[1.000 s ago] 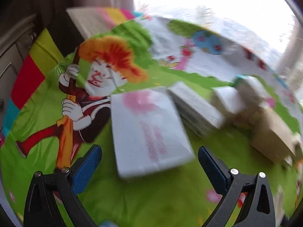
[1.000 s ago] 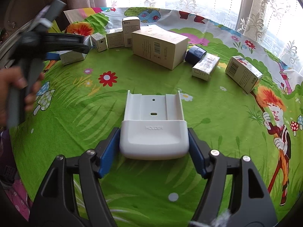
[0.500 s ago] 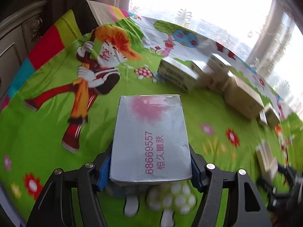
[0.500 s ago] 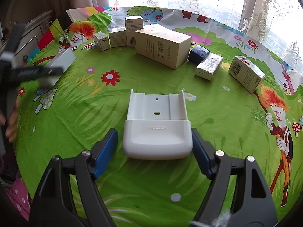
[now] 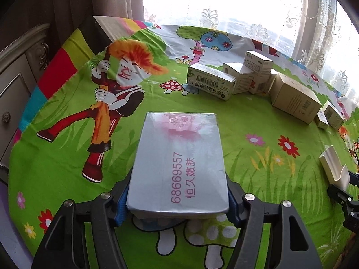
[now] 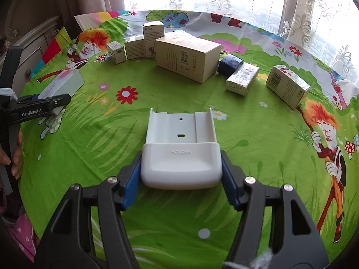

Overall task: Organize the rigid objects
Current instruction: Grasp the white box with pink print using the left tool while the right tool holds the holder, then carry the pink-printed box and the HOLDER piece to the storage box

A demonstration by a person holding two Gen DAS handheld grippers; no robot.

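A: What does the left gripper (image 5: 177, 204) have?

B: It is clamped on a silver-grey box (image 5: 178, 163) with pink print. The blue pads press its two long sides at the near end, and the box sticks out ahead of the fingers over the cartoon tablecloth (image 5: 67, 157). Whether its far end rests on the cloth cannot be told.

A: And the right gripper (image 6: 181, 174)?

B: Its jaws are closing on a white holder (image 6: 180, 157) marked HOLDER, which lies between the pads on the cloth. The left pad touches the holder's side; on the right a thin gap may remain, hard to judge.

A: Is anything in the holder?

B: No, its open tray shows only two small holes in the back plate. The cartons are all shut, so their contents stay hidden.

A: What lies ahead of the right gripper?

B: A large beige carton (image 6: 187, 56) straight ahead. To its left stand three small white cartons (image 6: 134, 48) close together. To its right are a dark blue box (image 6: 230, 63), a pale patterned carton (image 6: 242, 78) just beside it, and a barcode carton (image 6: 288, 85) further right.

A: Anything cut off?

B: In the right wrist view, at the left edge, only the fingertips of the person's hand (image 6: 14, 157) show on the other tool's handle. In the left wrist view the holder appears at the right edge, part hidden by the dark tool there. The print on the far cartons is too small to read.
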